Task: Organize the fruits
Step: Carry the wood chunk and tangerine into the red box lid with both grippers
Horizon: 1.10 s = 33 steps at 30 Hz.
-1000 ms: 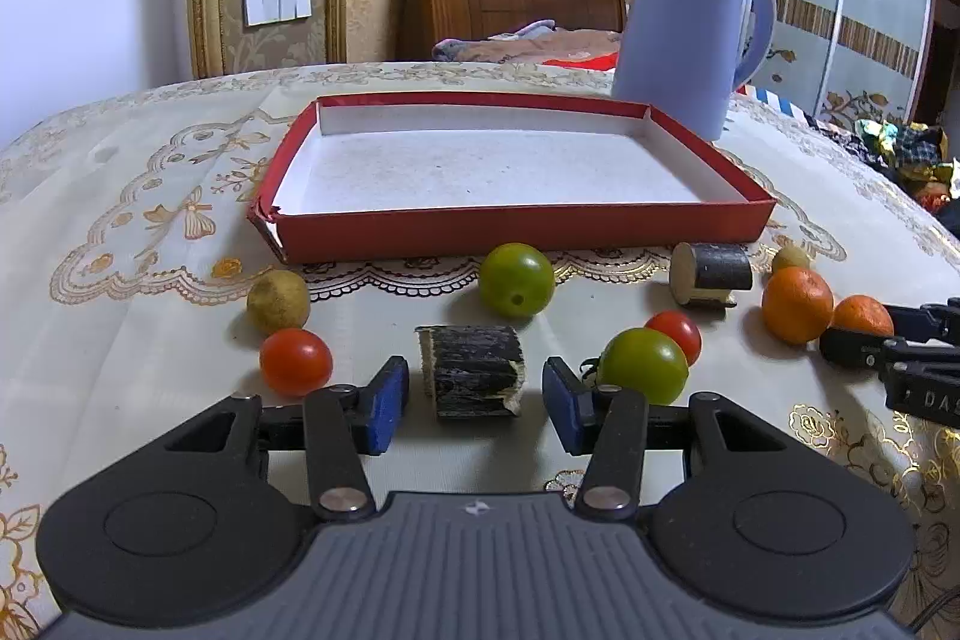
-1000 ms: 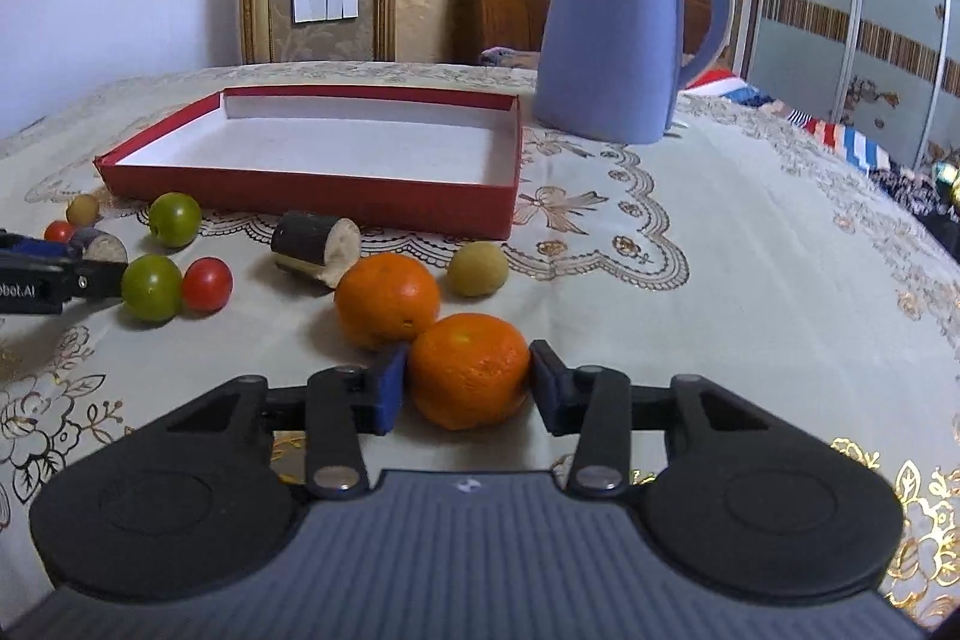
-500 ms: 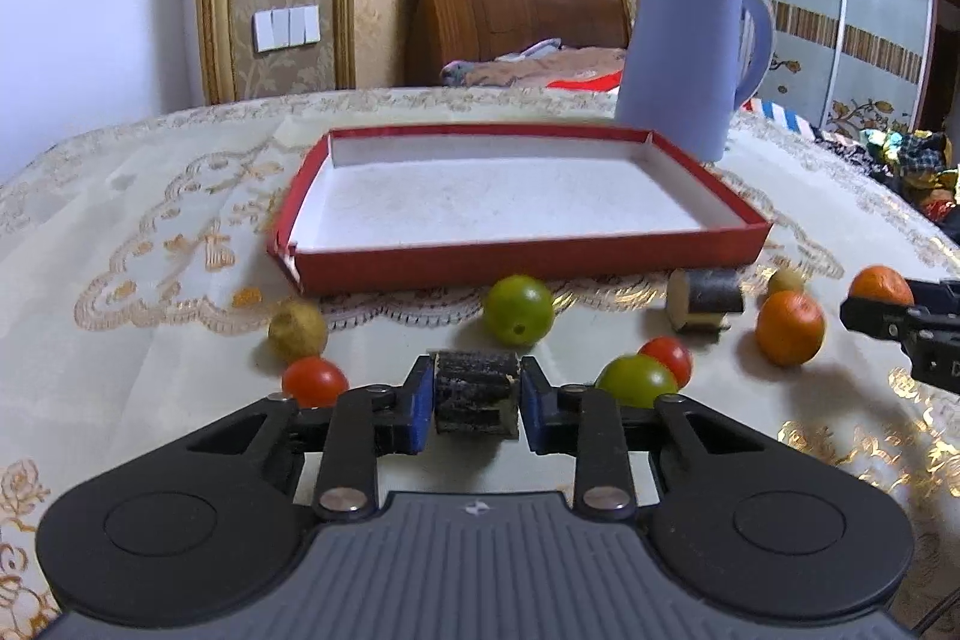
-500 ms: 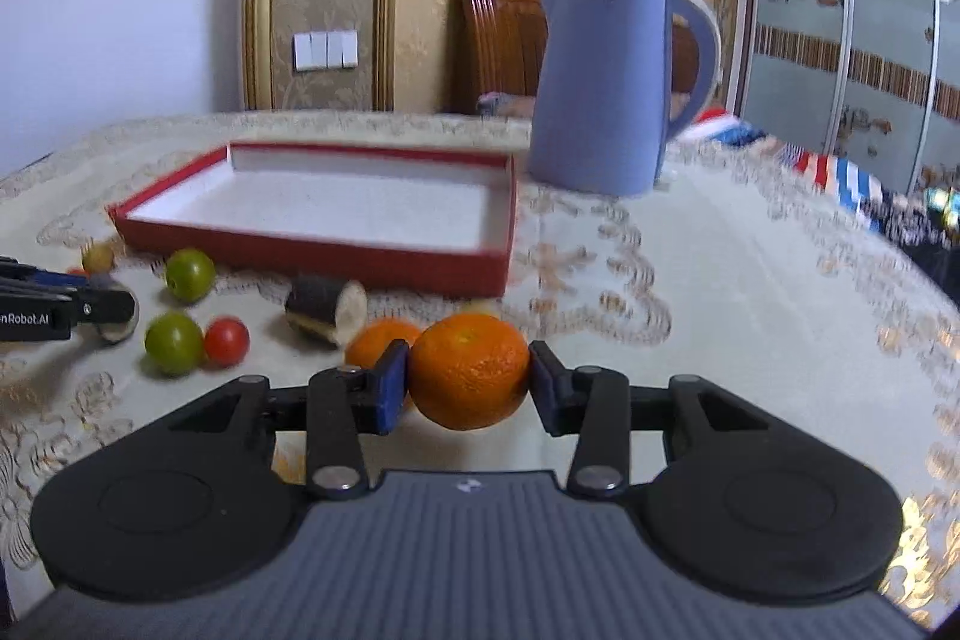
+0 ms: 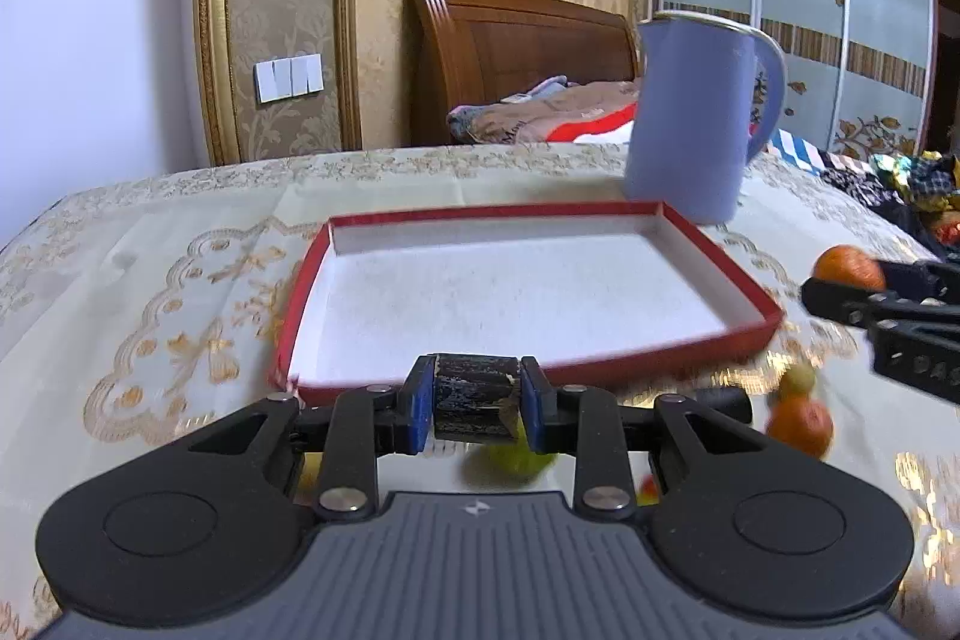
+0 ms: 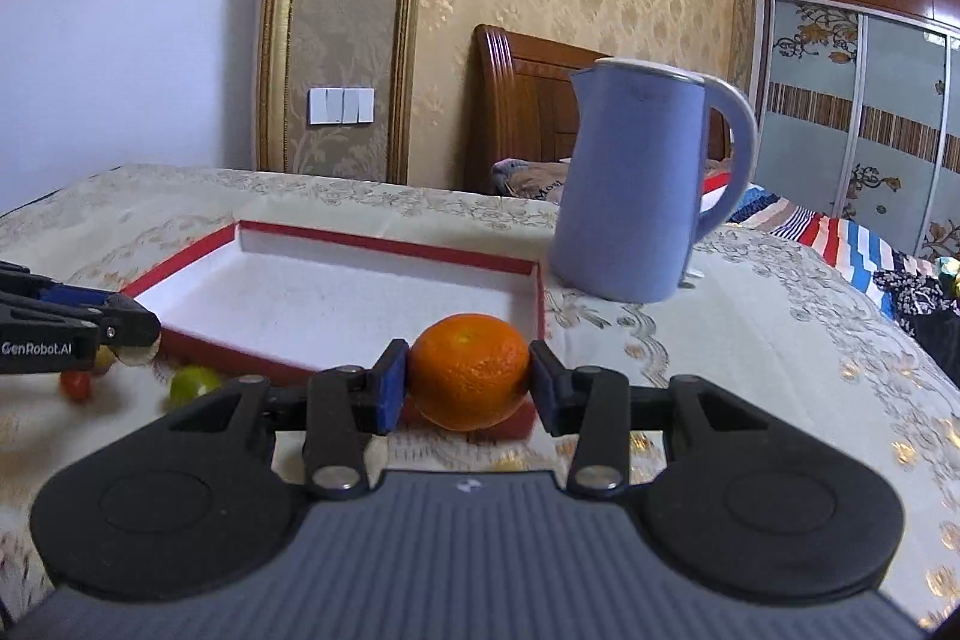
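My left gripper [image 5: 477, 403] is shut on a dark sugarcane piece [image 5: 474, 394] and holds it above the table, just before the near rim of the red tray [image 5: 600, 375]. My right gripper [image 6: 469, 381] is shut on an orange [image 6: 469, 379] and holds it raised by the tray's near right corner [image 6: 534, 280]. The right gripper also shows in the left wrist view [image 5: 882, 304], and the left gripper shows in the right wrist view [image 6: 72, 325]. The tray's white inside holds nothing.
A blue kettle [image 5: 699, 118] stands behind the tray's far right corner. On the cloth lie another orange [image 5: 801, 424], a green fruit [image 5: 510, 460], a small yellowish fruit [image 5: 798, 379], a green tomato [image 6: 192, 383] and a red tomato [image 6: 76, 383].
Both grippers have lifted off the table and moved toward the tray, the left with the sugarcane piece, the right with the orange. The left closed on the piece within the last second.
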Each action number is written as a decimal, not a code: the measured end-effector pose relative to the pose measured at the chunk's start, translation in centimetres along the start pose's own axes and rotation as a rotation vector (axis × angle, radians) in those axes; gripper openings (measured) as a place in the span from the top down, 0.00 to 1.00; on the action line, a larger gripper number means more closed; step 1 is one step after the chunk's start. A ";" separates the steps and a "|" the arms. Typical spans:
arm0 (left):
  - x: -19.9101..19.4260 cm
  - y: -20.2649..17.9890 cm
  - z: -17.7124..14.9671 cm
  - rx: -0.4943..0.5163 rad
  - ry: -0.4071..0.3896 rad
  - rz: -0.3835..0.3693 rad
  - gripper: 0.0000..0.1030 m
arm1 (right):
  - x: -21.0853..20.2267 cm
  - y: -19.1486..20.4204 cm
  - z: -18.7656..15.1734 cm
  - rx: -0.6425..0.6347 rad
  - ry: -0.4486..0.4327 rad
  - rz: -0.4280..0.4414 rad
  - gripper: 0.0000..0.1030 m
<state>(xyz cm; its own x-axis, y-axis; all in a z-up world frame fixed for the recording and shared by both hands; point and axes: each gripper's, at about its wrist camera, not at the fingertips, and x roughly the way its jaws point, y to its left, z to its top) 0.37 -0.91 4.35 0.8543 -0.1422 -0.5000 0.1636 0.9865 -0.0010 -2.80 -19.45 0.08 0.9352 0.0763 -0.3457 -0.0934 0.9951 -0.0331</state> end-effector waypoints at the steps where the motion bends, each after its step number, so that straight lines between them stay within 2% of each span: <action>1: 0.6 -0.1 0.4 -0.005 -0.004 0.004 0.72 | 0.7 0.0 0.2 0.011 0.007 0.002 0.61; 9: 6.0 0.1 2.5 -0.024 0.026 0.051 0.72 | 8.2 0.0 1.5 0.052 0.109 -0.003 0.61; 14: 8.6 0.4 3.1 -0.029 0.052 0.083 0.72 | 12.1 1.0 1.9 0.024 0.163 -0.015 0.61; 27: 13.1 1.6 3.9 -0.076 0.115 0.102 0.72 | 16.7 1.4 3.0 0.056 0.256 0.034 0.61; 33: 13.8 1.5 3.9 -0.068 0.101 0.117 0.72 | 17.4 1.4 2.8 0.062 0.305 0.028 0.61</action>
<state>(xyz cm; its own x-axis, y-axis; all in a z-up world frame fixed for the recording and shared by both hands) 14.32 -1.72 0.84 0.8111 -0.0206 -0.5845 0.0294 0.9996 0.0057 14.28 -16.58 -3.32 0.7859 0.0903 -0.6117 -0.0880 0.9955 0.0340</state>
